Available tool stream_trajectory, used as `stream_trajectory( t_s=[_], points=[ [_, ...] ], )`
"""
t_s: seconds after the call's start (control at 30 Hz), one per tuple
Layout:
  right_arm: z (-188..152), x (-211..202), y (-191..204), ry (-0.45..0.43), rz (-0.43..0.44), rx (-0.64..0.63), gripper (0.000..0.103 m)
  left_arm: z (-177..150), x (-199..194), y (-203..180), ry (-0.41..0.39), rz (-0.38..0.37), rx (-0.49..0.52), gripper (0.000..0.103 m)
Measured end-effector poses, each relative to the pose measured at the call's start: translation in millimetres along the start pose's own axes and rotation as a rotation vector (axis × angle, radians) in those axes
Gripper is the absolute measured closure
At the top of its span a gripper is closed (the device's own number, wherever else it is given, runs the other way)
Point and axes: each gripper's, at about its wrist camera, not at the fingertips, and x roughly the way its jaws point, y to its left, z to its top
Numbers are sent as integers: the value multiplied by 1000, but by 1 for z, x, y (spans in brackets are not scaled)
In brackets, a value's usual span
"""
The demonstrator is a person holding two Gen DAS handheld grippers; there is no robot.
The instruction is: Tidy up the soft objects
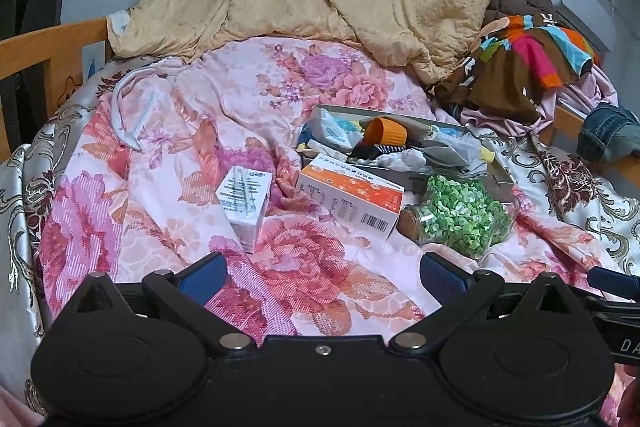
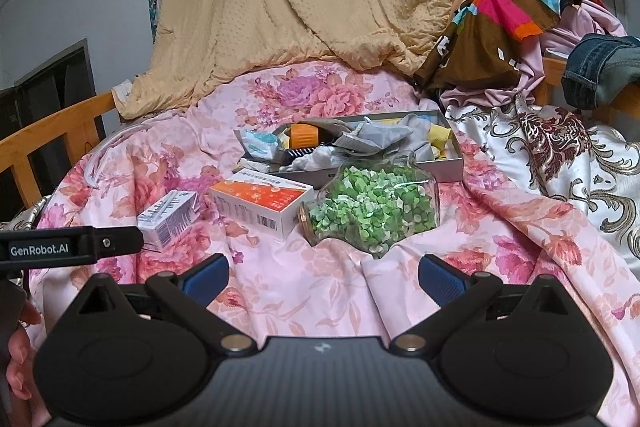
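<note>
Here, both tools [image 1: 322, 277] [image 2: 322, 277] agape above floral quilt [image 2: 320, 287]; jar [image 2: 372, 211] ahead.

Open floral sheet near; clutter beyond

Bare floral sheet [image 2: 320, 291] is left free in front; farther passage is blocked by two cartons [image 2: 260, 205], a jar [image 2: 372, 215] and a filled tray [image 2: 452, 163].
</note>
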Motion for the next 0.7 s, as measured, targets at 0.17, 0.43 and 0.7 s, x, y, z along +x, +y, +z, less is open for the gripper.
stream_trajectory(
  t_s=[0.17,0.43,0.7],
  points=[
    [-2,2,-1,4,-5,8,0,-2,2,-1,6,13,6,1],
    [-3,4,-4,-13,-36,30,0,-3,6,-2,7,20,13,1],
    [-5,5,-5,-21,-60,25,0,-7,8,-5,-8,29,39,1]
  ],
)
